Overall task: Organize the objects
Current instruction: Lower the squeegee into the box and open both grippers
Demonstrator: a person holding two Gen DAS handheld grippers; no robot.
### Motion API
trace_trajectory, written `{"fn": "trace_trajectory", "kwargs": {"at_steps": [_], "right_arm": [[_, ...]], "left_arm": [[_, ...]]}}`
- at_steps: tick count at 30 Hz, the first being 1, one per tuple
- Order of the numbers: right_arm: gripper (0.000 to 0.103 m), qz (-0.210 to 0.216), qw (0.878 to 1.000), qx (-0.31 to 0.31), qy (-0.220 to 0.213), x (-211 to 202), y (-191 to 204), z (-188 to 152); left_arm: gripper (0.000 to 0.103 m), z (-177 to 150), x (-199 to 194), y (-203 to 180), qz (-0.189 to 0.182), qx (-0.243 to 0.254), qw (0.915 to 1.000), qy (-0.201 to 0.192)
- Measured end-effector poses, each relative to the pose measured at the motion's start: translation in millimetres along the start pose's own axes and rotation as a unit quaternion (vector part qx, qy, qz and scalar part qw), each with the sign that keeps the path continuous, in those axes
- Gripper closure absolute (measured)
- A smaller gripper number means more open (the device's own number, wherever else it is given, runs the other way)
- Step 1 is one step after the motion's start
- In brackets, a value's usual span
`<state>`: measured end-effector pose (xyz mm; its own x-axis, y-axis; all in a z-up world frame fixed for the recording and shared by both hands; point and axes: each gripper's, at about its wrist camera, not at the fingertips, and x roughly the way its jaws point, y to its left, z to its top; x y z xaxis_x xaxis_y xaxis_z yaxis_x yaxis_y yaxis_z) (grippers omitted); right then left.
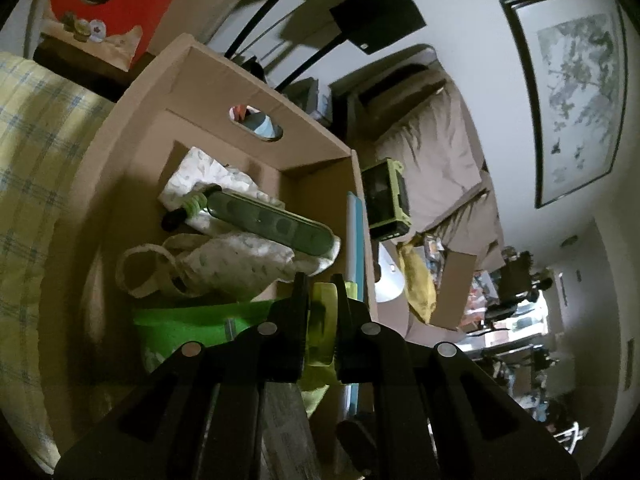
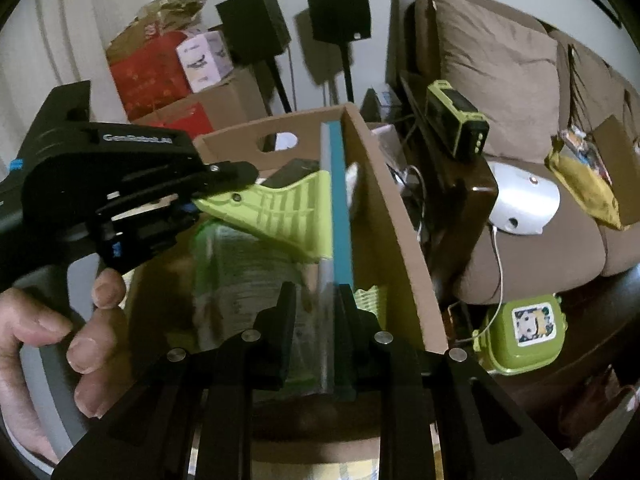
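Note:
A cardboard box with a handle hole holds a dark green bottle, patterned cloth bags and a green bag. My left gripper is shut on a lime green squeegee handle; in the right wrist view that gripper holds the handle over the box. The blue and grey squeegee blade stands along the box's right wall. My right gripper has its jaws around the blade's near end, touching it on the right side only.
A brown sofa with cushions is to the right, with a white device and a green-black battery on a dark armrest. A green lunch box sits below. Black speakers on stands and red boxes stand behind.

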<state>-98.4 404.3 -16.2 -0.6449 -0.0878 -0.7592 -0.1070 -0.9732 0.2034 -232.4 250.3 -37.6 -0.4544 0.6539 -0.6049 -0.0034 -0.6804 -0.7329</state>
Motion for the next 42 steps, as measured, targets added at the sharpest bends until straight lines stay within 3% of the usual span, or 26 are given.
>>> {"fn": "trace_trajectory", "kwargs": {"at_steps": [16, 20, 25, 27, 34, 42], "right_arm": [[0.082, -0.046, 0.999, -0.019, 0.014, 37.4, -4.8, 10.7], [0.082, -0.058, 0.998, -0.019, 0.02, 46.6, -7.3, 16.0], [0.082, -0.058, 0.998, -0.01, 0.027, 52.4, -12.8, 12.6], [0.082, -0.054, 0.998, -0.009, 0.026, 50.4, -13.1, 11.1], [0.082, -0.047, 0.999, -0.008, 0.01, 34.0, -7.0, 10.9], [0.071, -0.043, 0.999, -0.02, -0.016, 9.0, 12.4, 7.8]], "left_arm": [[0.093, 16.5, 26.2, -1.8, 0.034, 0.023, 0.9991, -0.007], [0.093, 19.0, 37.9, -15.3, 0.051, 0.059, 0.9967, 0.02], [0.078, 17.6, 28.9, -13.6, 0.045, 0.071, 0.9961, 0.028], [0.063, 19.7, 19.8, -10.5, 0.045, 0.071, 0.9963, 0.019], [0.058, 26.3, -10.9, 0.5, 0.062, 0.09, 0.994, 0.012], [0.037, 22.9, -57.4, 2.7, 0.082, 0.147, 0.9858, 0.001]]}}
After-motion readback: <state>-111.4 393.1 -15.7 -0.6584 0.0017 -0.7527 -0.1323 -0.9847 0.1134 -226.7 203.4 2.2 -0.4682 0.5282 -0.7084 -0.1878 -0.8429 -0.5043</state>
